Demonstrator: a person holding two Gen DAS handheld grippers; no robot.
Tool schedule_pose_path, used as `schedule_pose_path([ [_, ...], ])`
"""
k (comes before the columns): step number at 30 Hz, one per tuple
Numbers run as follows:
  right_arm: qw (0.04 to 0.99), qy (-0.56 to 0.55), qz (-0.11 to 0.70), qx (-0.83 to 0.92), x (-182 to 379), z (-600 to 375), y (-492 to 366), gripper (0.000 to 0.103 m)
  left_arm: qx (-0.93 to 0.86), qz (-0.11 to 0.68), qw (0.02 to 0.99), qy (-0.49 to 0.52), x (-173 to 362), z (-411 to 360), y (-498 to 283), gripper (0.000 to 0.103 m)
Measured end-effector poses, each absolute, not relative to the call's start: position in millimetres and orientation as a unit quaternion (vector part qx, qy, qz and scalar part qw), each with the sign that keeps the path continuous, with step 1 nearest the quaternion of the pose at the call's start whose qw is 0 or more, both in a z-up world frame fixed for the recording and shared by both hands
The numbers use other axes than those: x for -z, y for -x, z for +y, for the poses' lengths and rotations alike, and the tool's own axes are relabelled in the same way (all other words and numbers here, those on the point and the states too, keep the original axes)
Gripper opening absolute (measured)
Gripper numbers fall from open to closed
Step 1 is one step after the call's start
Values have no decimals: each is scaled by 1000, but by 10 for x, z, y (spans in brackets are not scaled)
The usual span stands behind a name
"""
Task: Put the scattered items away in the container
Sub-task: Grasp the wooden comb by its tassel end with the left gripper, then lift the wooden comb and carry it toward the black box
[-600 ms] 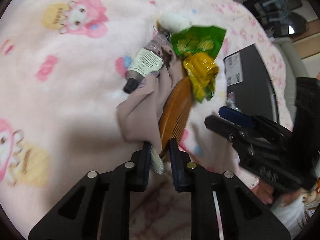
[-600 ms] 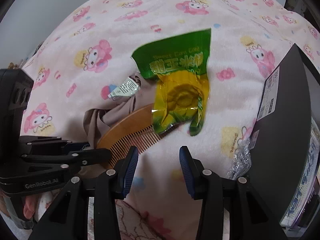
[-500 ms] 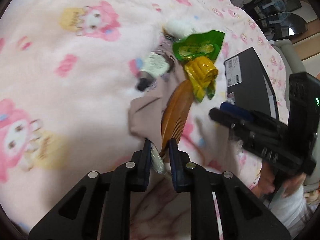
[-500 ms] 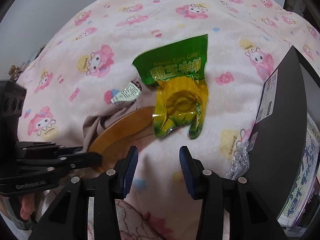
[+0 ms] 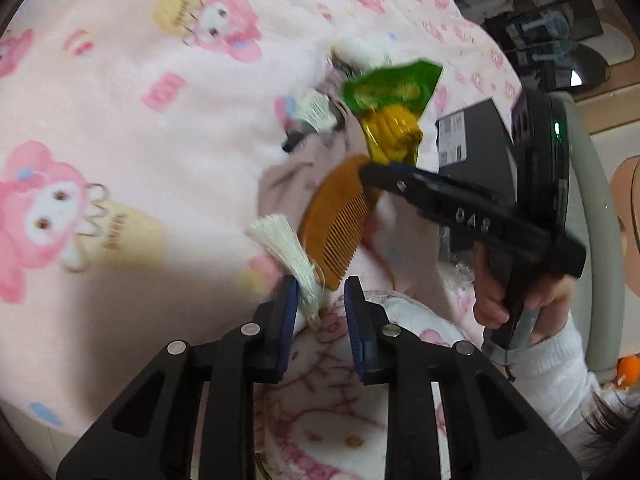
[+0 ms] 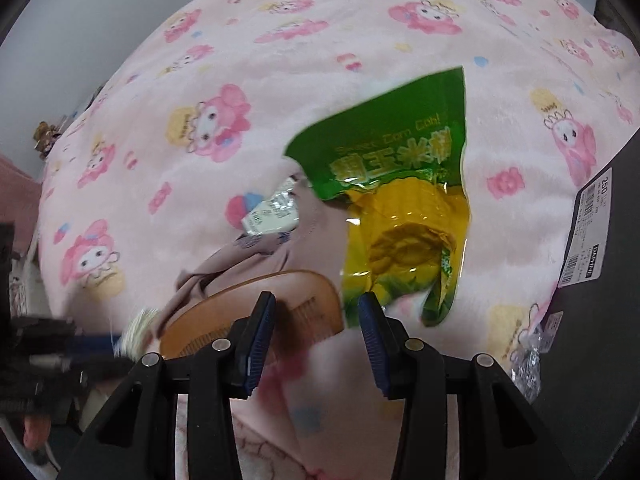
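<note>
A brown wooden comb [image 5: 340,216] with a white tassel [image 5: 280,244] lies slanted on the pink blanket. My left gripper [image 5: 320,292] is shut on the comb's tasselled near end. The comb's far end [image 6: 304,312] sits under my right gripper [image 6: 316,312], whose jaws stand open with nothing pressed between them. A green and yellow corn packet [image 6: 400,200] lies just beyond, on a mauve cloth [image 6: 280,256]. A small white-labelled bottle [image 6: 272,212] pokes out of the cloth. The black box [image 6: 600,320] stands at the right.
A white fluffy item [image 5: 356,50] lies beyond the packet. Crinkled clear plastic [image 6: 528,344] sits against the box. A hand in a white sleeve [image 5: 492,292] holds the right gripper. The cartoon-print blanket [image 5: 120,140] stretches to the left.
The left gripper drew back toward the near edge with the comb's end, sliding the comb out from under the corn packet; the tassel flipped up. The right gripper moved over the comb's far end.
</note>
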State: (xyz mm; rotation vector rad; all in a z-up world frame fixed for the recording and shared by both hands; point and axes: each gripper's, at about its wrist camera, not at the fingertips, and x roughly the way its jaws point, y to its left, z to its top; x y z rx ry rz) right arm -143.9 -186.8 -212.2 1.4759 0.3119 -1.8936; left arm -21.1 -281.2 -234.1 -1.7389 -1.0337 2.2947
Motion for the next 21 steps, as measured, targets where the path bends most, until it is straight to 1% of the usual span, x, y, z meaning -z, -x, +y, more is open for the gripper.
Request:
schedule_pose_path([
  [3,367,-587,105,714,2239,-1890,1474,39,-744,-337,35,576,2473,-2722,431,22],
  [5,378,-592,97,705,2242,-1884,1458,41,-746,-329,14,578,2503,-2721,579,18],
  [9,397,-602,89,687,2188,-1843,1370,40,-761,-325,-32,560,2435,-2797,737,18],
  [12,424,-614,72,661,2139,-1783,1196,40,-758,-341,-53,553,2468,-2877,787,18],
  [14,427,-620,69,655,2149,-1764,1121,40,-749,-360,-43,555,2551,-2856,839,30],
  [15,423,-622,63,656,2147,-1774,1138,40,-744,-367,-39,557,2584,-2836,845,32],
  [17,410,-623,56,664,2195,-1793,1206,40,-742,-363,-50,561,2661,-2747,1061,33],
  [19,405,-628,47,663,2244,-1779,1211,41,-745,-353,-60,563,2741,-2777,1017,33],
  [20,407,-632,45,658,2277,-1775,1237,41,-745,-346,-64,567,2772,-2706,1155,31],
  [21,404,-636,52,655,2301,-1815,1225,41,-746,-343,-63,568,2753,-2724,1116,30],
])
